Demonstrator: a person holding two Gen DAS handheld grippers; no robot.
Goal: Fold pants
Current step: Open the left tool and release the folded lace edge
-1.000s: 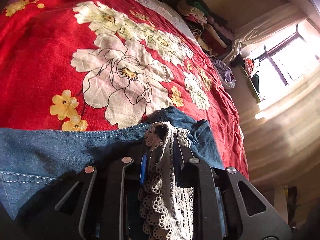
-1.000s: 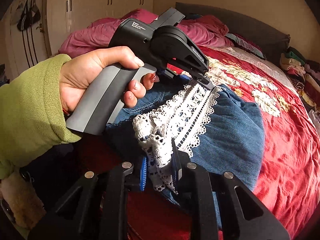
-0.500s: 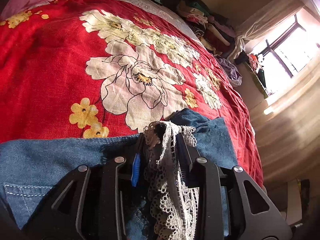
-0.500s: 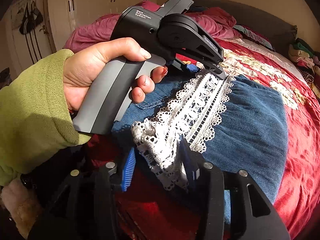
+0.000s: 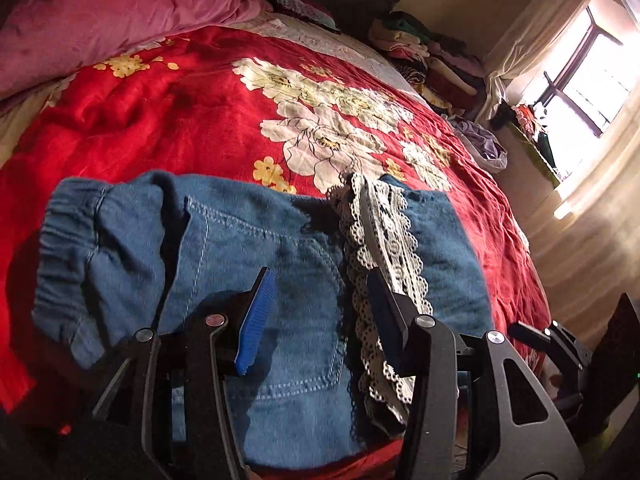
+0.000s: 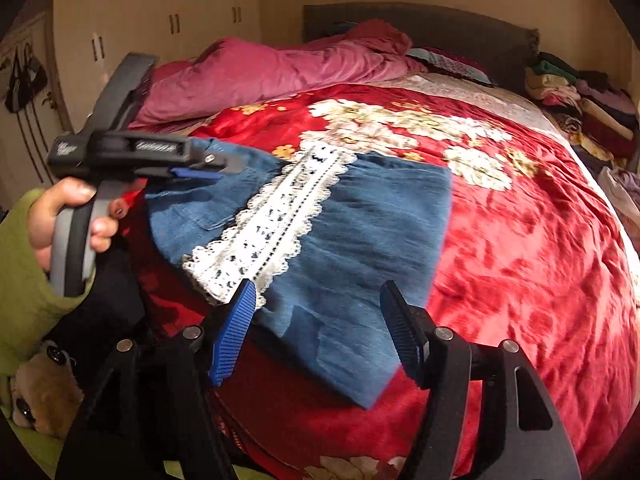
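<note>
Pants (image 6: 328, 240) lie folded into a compact blue block near the bed's (image 6: 540, 240) front edge, lace trim (image 6: 276, 220) running across the top layer. The left gripper (image 5: 320, 300) and right gripper (image 6: 316, 328) both hover with jaws apart, holding nothing. The fold looks largely done; perhaps one more fold or some smoothing remains.

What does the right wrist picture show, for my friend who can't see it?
Folded blue denim pants with a white lace strip lie on a red flowered bedspread. The right gripper is open just above them. At left, a hand holds the left gripper over the pants.
</note>
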